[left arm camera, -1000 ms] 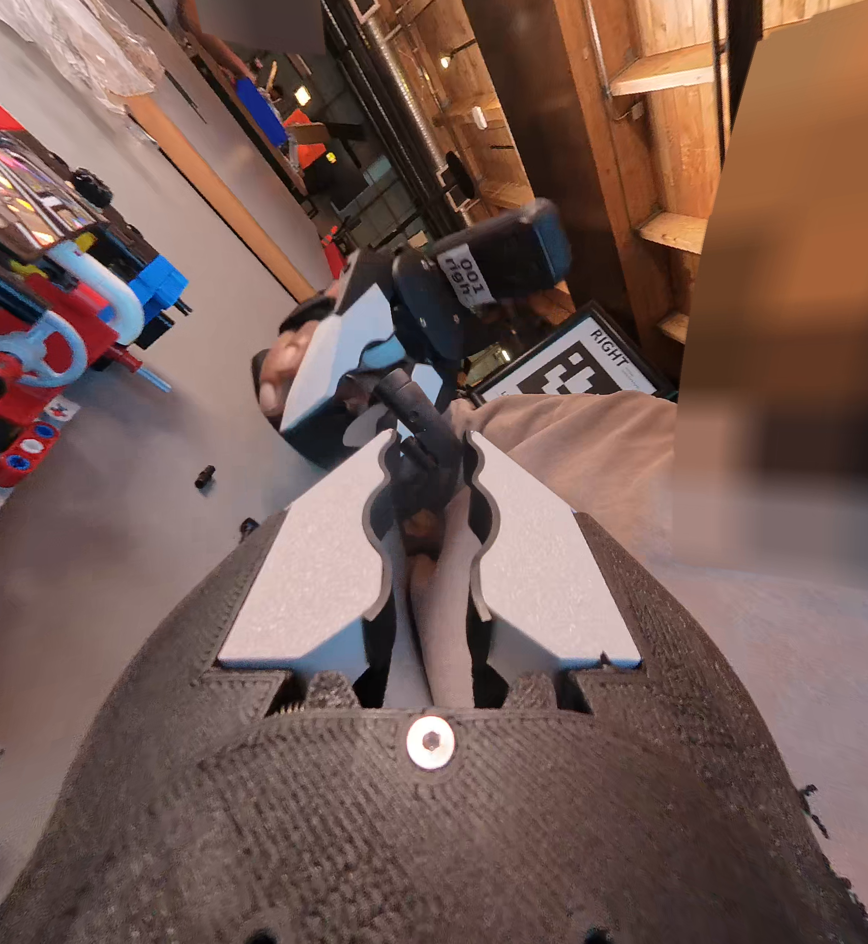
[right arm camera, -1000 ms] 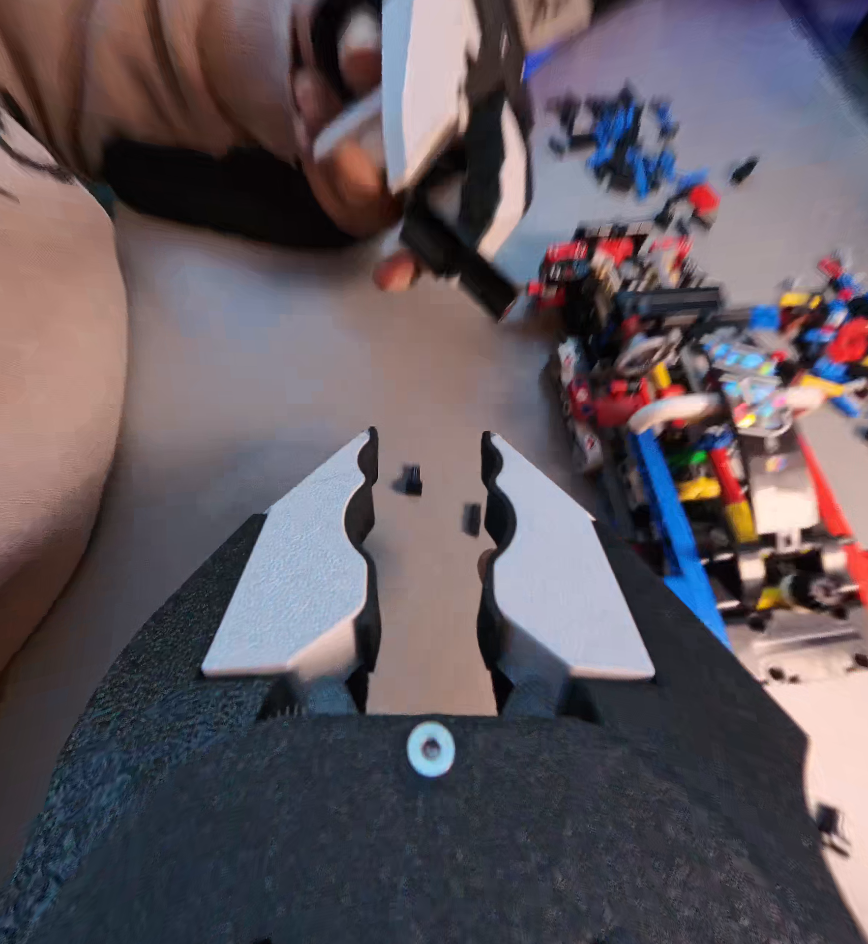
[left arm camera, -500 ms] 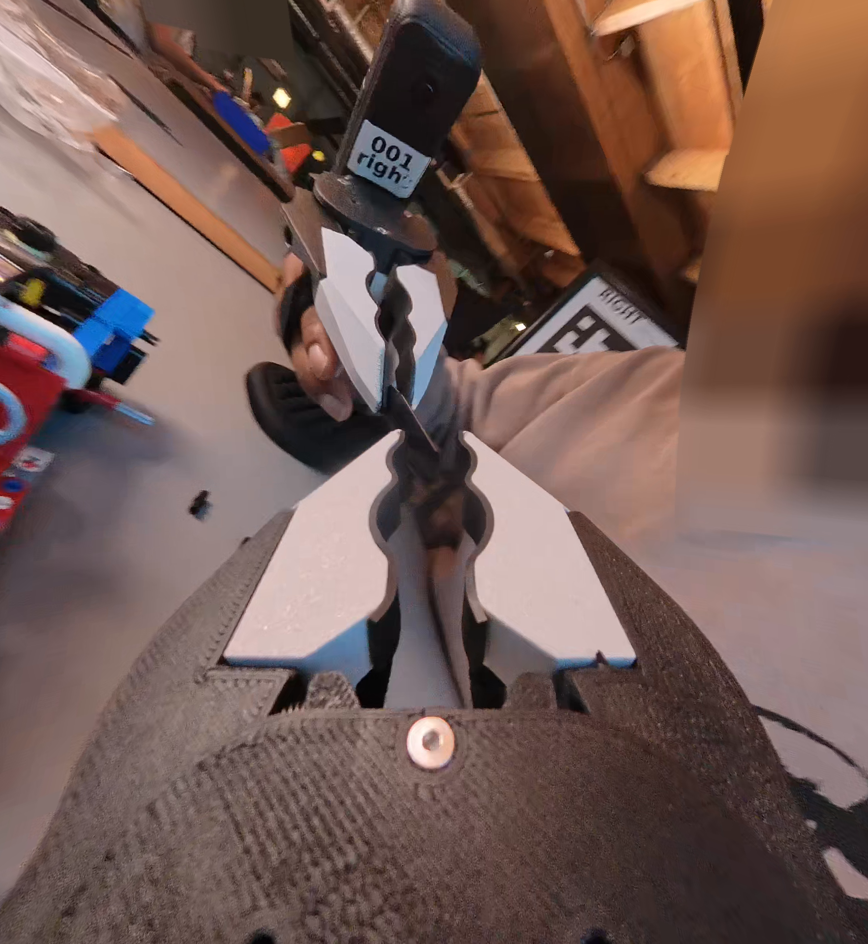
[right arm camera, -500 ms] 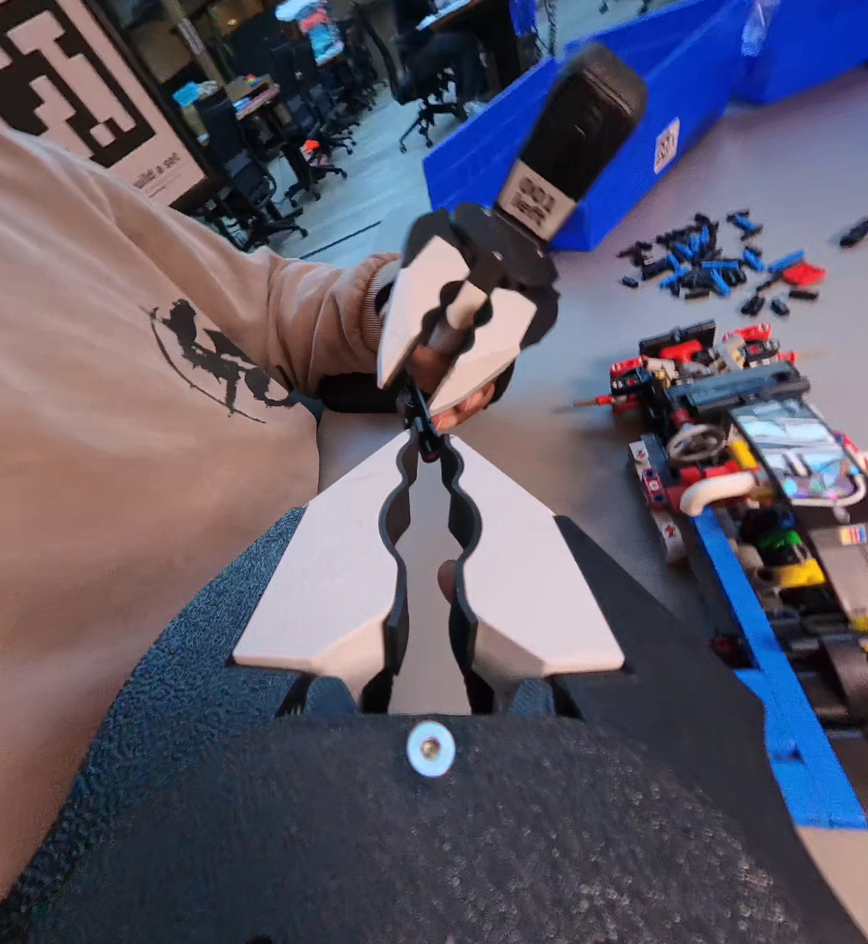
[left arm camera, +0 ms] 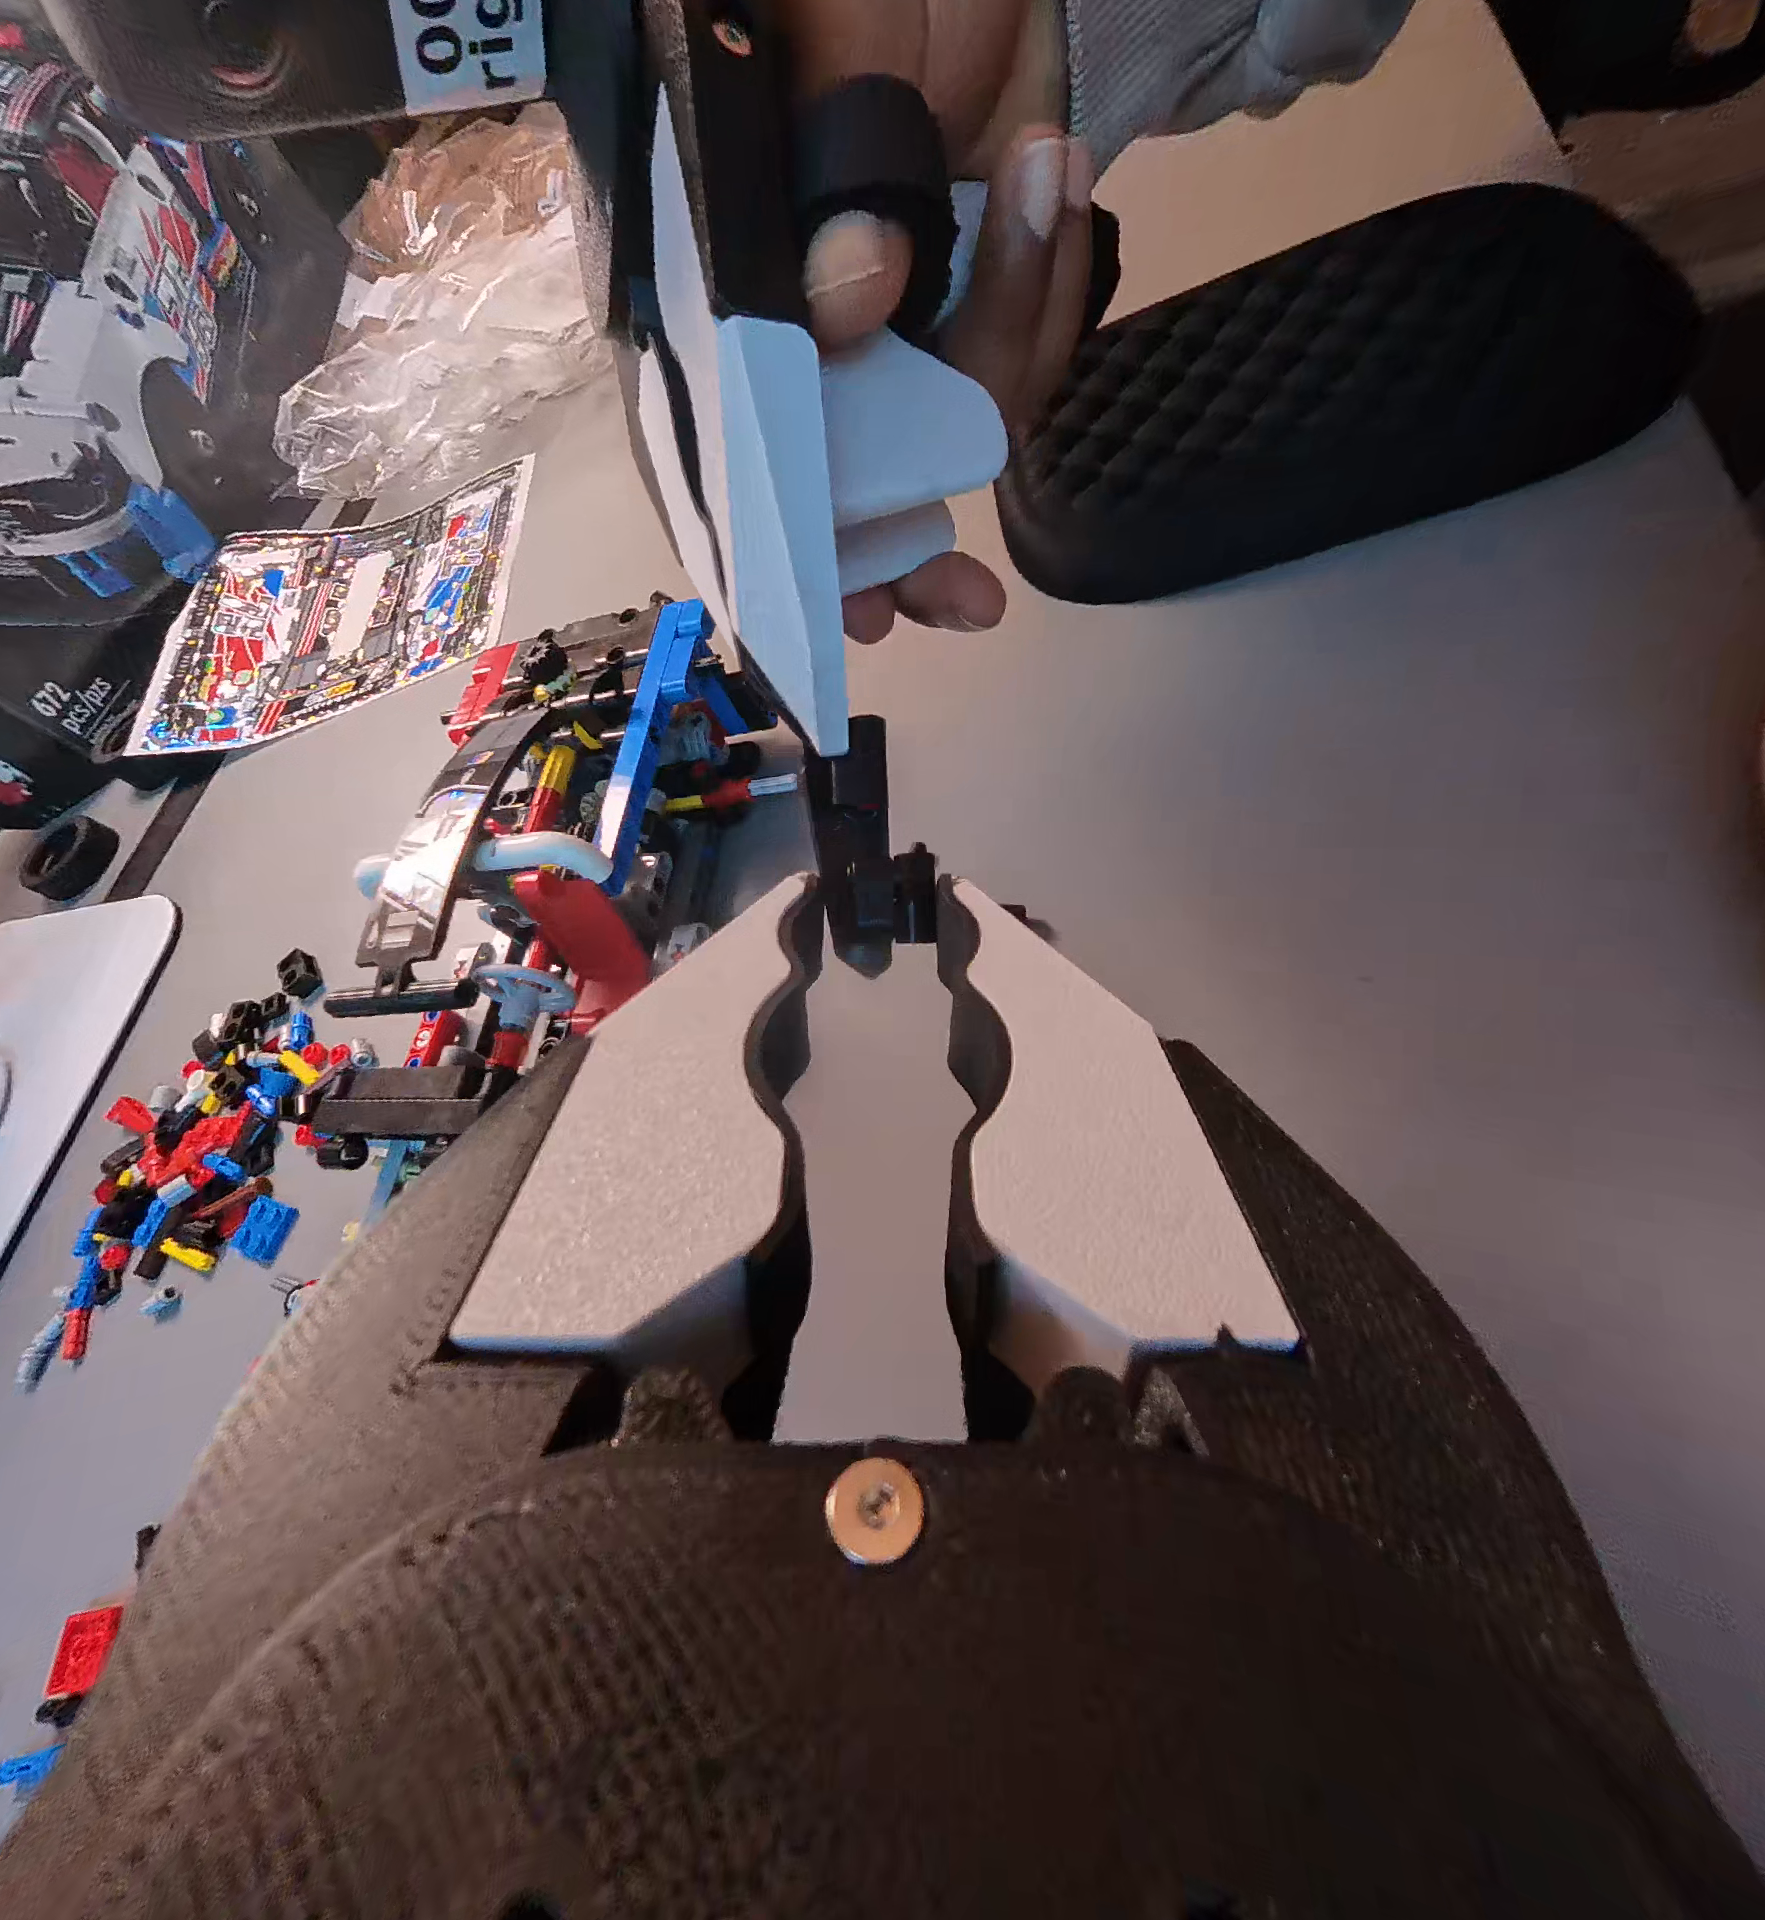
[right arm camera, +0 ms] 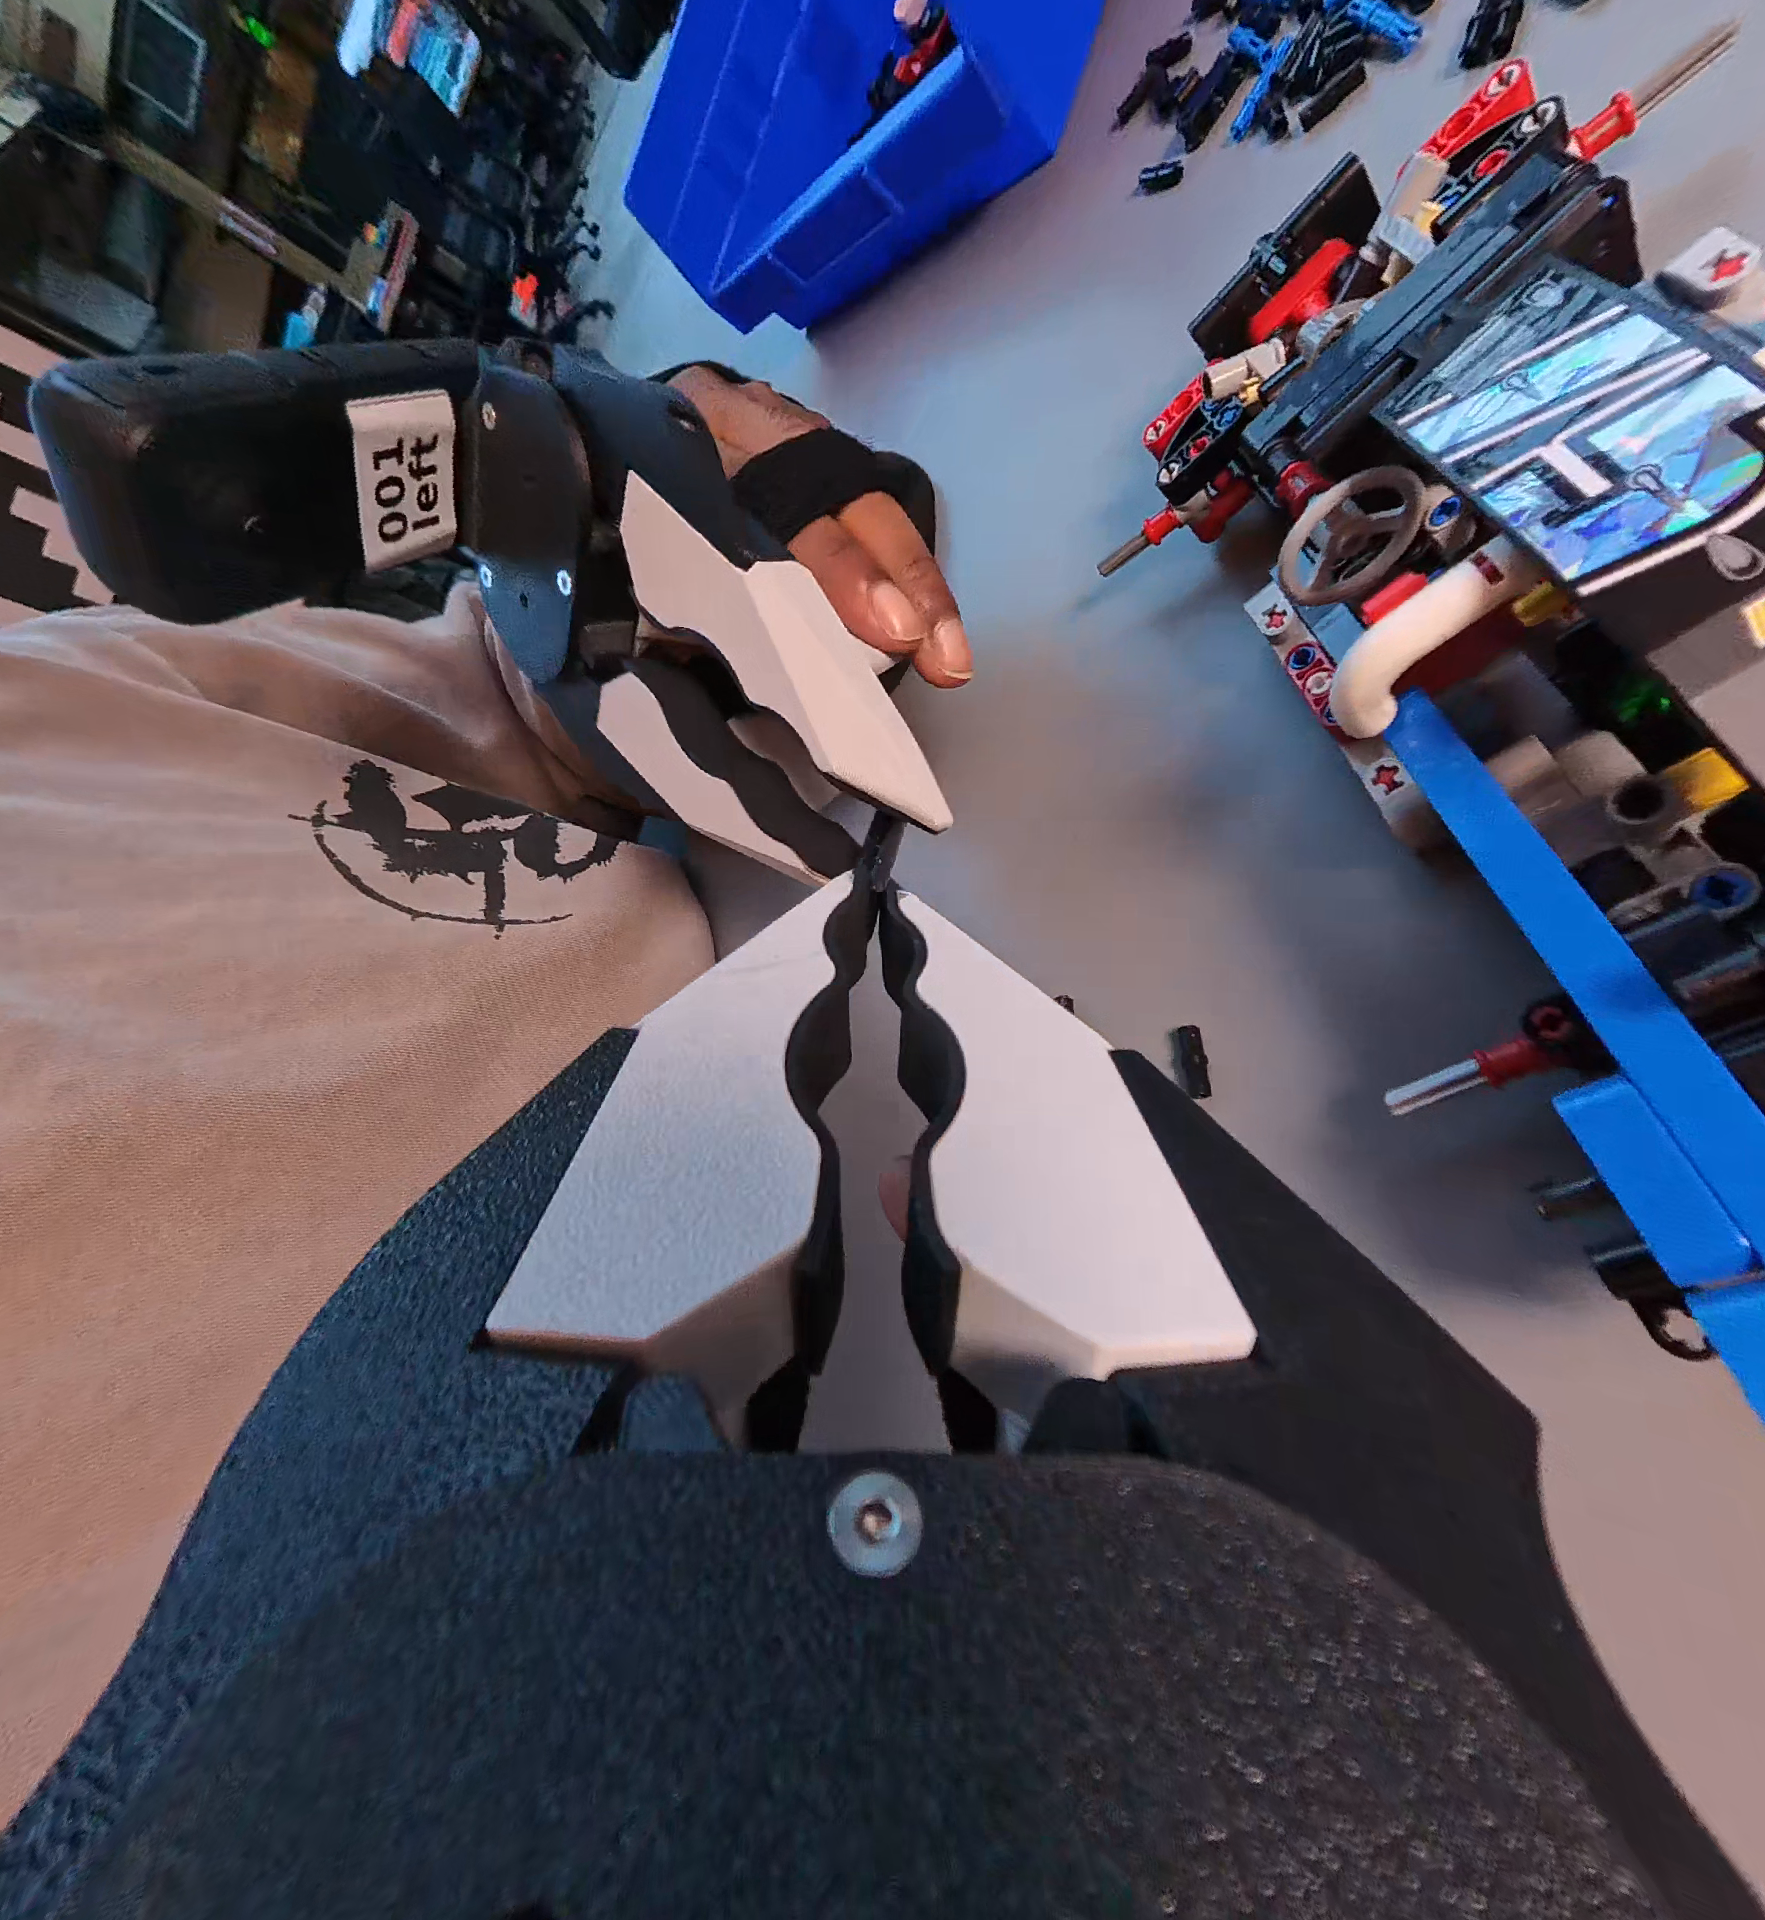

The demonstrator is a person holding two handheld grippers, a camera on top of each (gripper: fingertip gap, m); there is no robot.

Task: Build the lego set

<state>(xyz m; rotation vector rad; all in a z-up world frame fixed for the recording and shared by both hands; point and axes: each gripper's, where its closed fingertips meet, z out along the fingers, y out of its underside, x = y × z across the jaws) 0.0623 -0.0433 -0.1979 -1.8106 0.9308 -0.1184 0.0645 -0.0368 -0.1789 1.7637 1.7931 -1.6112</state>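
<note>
A small black lego part (left arm camera: 857,790) is held in the air between my two grippers, which meet tip to tip. My left gripper (left arm camera: 873,894) is shut on its lower end, with a short pin sticking out to the right. My right gripper (right arm camera: 876,894) is nearly closed, shut on the thin black part (right arm camera: 880,847). In the left wrist view the right gripper (left arm camera: 836,727) comes down from above. In the right wrist view the left gripper (right arm camera: 899,821) comes in from the upper left. The half-built lego car (left arm camera: 566,862) stands on the grey table, also in the right wrist view (right arm camera: 1584,468).
A pile of loose bricks (left arm camera: 192,1164), a sticker sheet (left arm camera: 338,613), the set's box (left arm camera: 47,312), plastic bags (left arm camera: 442,291) and a white tray (left arm camera: 36,1039) lie to the left. A blue bin (right arm camera: 857,156) and a small black pin (right arm camera: 1190,1060) are on the table. A person's beige top (right arm camera: 182,935) is close. Less than 4 cm separates the two grippers' tips.
One second ago my right gripper was open over the table. It has since shut on the black part that my left gripper holds. Both grippers have tilted down towards the table.
</note>
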